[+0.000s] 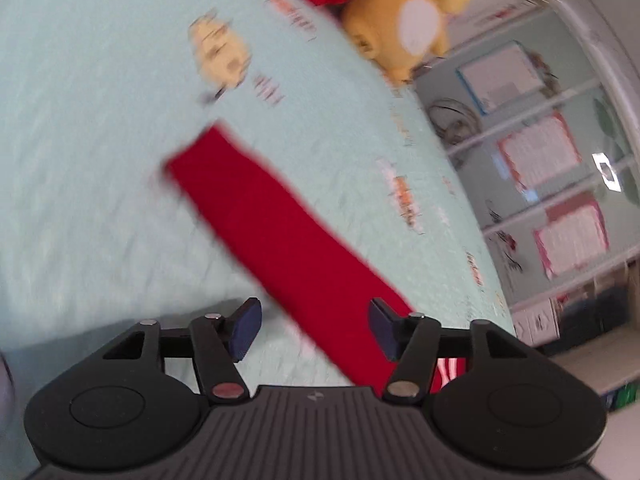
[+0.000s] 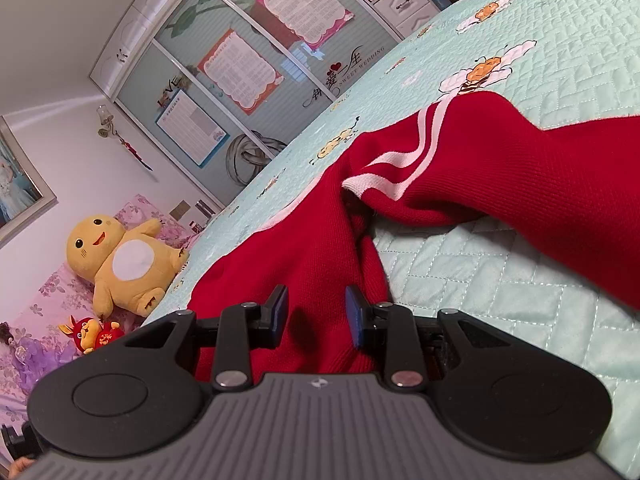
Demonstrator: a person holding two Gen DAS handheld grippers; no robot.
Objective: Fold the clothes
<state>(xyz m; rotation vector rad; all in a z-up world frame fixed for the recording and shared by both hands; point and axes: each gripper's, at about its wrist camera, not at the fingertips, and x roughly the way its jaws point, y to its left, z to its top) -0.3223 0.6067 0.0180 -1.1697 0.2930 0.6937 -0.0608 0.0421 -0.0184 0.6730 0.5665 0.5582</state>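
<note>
A red garment [image 2: 520, 176] with two white stripes [image 2: 400, 160] lies rumpled on the mint quilted bed [image 2: 520, 280]. In the blurred left wrist view a long flat red strip of the garment [image 1: 280, 232] runs diagonally across the bed [image 1: 100, 140]. My left gripper [image 1: 314, 308] hovers over the strip's near end with its jaws wide apart, and the pads touch nothing. My right gripper [image 2: 317, 296] sits low over a bunched part of the red cloth. Its jaws stand partly apart; cloth lies under and between them, but the pads do not press it.
A yellow plush toy [image 2: 120, 256] and a small red plush [image 2: 92, 332] sit at the bed's head on purple bedding; the yellow plush [image 1: 400, 20] also shows at the top of the left view. A glass-fronted wardrobe [image 2: 240, 68] with posters stands beside the bed, next to a white nightstand [image 2: 404, 4].
</note>
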